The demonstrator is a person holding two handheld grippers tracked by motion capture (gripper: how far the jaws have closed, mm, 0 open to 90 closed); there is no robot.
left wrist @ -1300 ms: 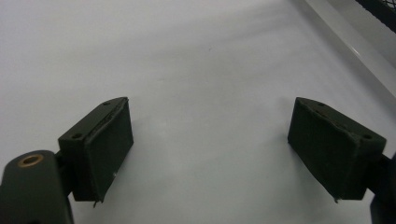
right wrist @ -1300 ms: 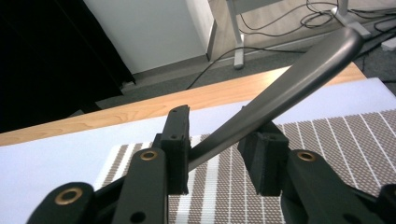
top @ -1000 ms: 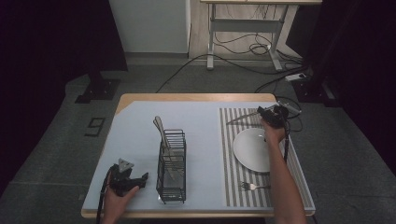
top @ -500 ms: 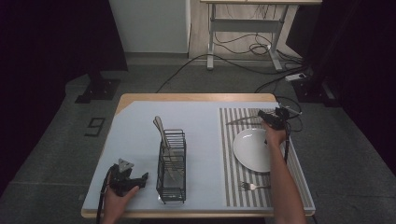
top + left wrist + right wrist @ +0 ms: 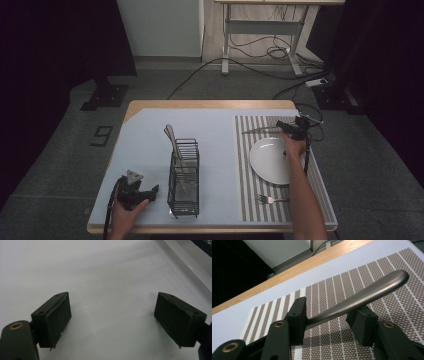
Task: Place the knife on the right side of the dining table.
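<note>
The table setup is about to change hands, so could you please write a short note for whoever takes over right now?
Left tool: open, nothing between its jaws, low over the blue mat beside the wire rack.
Right tool: shut on a knife's handle, held over the far end of the striped placemat, beyond the plate.
Rack has some cutlery standing in it. Fork lies on the placemat, near side of the plate.
Done: plate and fork are set.
Left: probably laying the knife by the plate; rack cutlery untouched.
</note>
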